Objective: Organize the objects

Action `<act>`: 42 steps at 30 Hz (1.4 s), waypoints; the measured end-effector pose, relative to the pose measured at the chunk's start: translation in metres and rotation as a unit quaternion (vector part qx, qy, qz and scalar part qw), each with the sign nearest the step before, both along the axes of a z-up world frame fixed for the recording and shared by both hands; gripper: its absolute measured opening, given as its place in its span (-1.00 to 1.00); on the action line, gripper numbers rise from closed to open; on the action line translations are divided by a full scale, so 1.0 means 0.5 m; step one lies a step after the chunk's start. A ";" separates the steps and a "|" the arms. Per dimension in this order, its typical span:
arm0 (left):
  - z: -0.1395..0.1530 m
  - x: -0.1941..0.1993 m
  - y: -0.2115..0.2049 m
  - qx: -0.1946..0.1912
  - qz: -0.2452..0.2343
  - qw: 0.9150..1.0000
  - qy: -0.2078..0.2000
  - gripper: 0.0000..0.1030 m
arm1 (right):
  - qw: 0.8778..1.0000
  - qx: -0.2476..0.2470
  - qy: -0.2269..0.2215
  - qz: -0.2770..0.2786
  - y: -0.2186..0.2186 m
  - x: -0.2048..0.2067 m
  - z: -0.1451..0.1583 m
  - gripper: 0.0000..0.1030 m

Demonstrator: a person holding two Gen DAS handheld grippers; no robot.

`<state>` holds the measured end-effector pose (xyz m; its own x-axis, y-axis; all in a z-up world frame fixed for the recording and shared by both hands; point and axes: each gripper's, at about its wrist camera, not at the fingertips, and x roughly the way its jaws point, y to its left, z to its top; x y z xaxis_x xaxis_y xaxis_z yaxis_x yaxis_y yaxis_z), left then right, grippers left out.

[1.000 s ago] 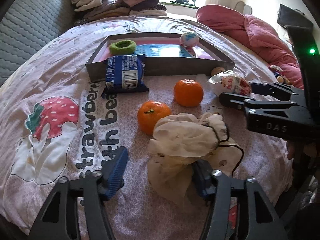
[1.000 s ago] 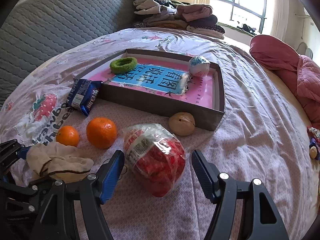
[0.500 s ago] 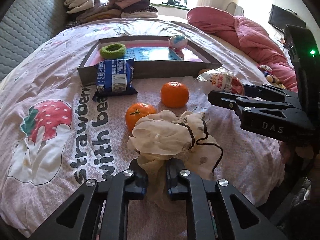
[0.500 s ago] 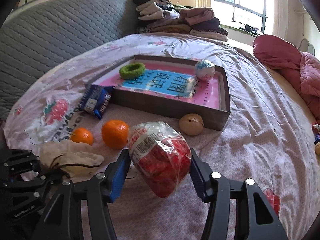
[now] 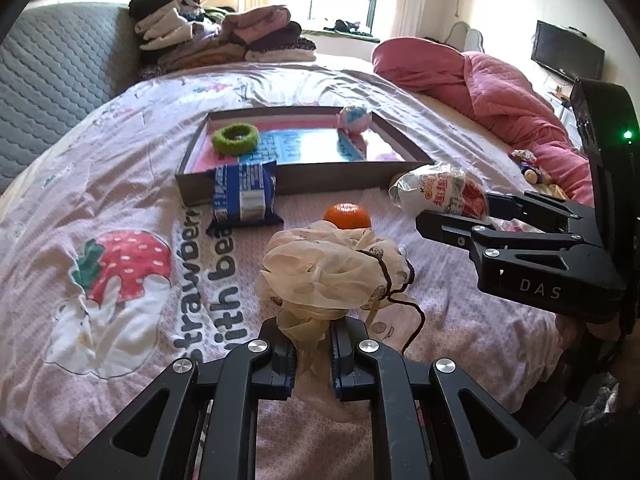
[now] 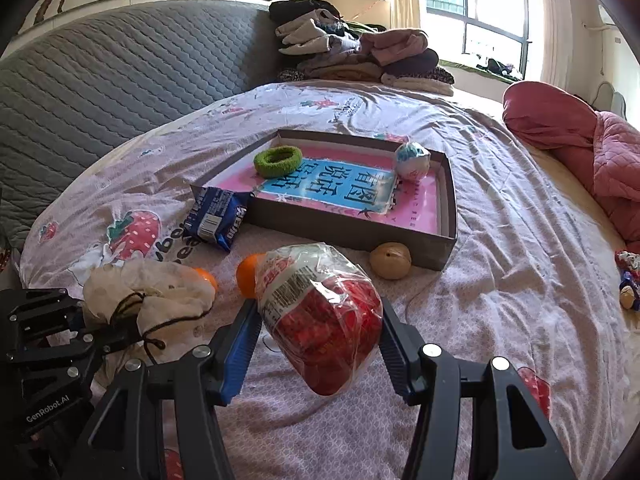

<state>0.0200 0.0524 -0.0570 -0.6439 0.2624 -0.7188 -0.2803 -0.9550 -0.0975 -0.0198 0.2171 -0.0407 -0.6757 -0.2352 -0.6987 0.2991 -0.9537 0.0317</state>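
Note:
My left gripper [image 5: 313, 350] is shut on a cream drawstring cloth pouch [image 5: 332, 268], lifted a little off the bed. My right gripper [image 6: 318, 344] is shut on a clear bag of red snacks [image 6: 320, 316], also raised; the same snack bag [image 5: 440, 194] shows at the right of the left wrist view. A shallow brown box [image 6: 344, 224] with a pink and blue bottom lies ahead, holding a green ring [image 6: 278, 161] and a small round ball [image 6: 412, 160]. Two oranges [image 6: 248, 274] lie before the box, partly hidden by the held things.
A blue biscuit packet [image 6: 214, 222] leans on the box's near left corner. A tan round fruit [image 6: 390, 260] rests against the box's front wall. Folded clothes [image 6: 360, 56] are stacked at the bed's far end, a pink quilt [image 6: 580, 132] at the right, a grey padded headboard [image 6: 100, 80] at the left.
Both grippers closed, the left on the cloth pouch and the right on the snack bag, then both rose with their loads off the bed.

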 end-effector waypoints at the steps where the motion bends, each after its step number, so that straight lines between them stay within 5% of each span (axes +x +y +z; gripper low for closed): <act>1: 0.004 0.001 -0.002 0.001 0.001 1.000 0.002 -0.76 | 1.000 -0.001 0.000 -0.002 -0.001 0.000 0.002 0.11; 42: 0.215 -0.042 -0.020 -0.001 0.035 0.993 0.111 -0.76 | 0.993 -0.035 0.107 -0.044 0.000 0.052 0.201 0.10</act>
